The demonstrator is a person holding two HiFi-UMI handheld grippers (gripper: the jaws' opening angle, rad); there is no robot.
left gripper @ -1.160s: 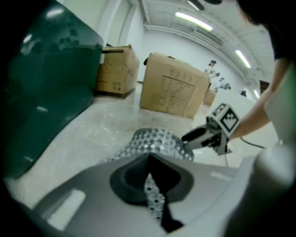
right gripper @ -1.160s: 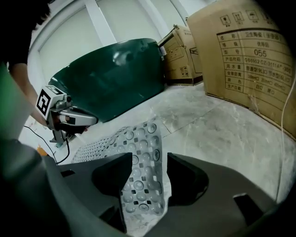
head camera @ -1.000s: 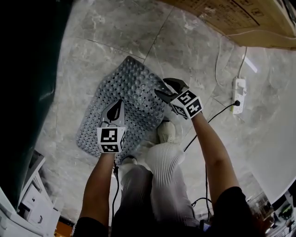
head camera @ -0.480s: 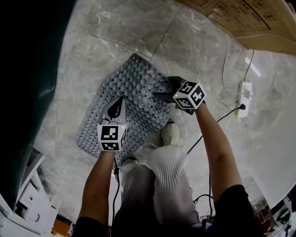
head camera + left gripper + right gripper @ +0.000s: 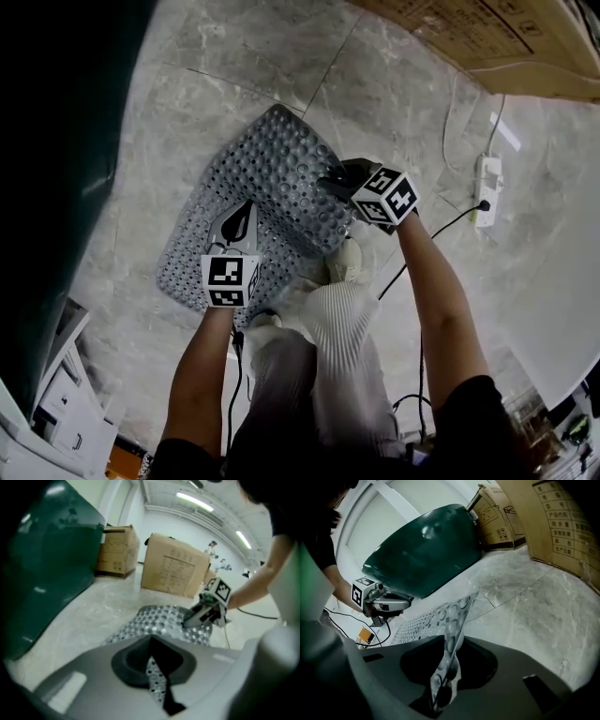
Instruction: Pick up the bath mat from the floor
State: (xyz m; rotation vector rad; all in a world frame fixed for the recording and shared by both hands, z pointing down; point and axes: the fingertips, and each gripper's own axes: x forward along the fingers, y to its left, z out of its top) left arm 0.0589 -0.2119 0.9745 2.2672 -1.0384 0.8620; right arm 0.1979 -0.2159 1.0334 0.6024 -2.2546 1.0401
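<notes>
Dark green panel (image 5: 56, 141): close off the bath mat's (image 5: 281, 178) left edge | Left gripper (image 5: 239, 220): clamped on mat's near edge | Mat: on marble floor (image 5: 187, 103), right edge curled up | Right gripper (image 5: 339, 178): jaws just closing, pinching that raised edge | Bare floor beyond mat's far corner | Power strip (image 5: 484, 192): well right of mat

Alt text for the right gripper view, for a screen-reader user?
The right gripper, whose jaws have just been closing, pinches an edge of the grey bubbled bath mat, which rises from between them. Beyond, the left gripper holds the mat's far side over a marble floor, with a dark green panel and cardboard boxes behind.
</notes>
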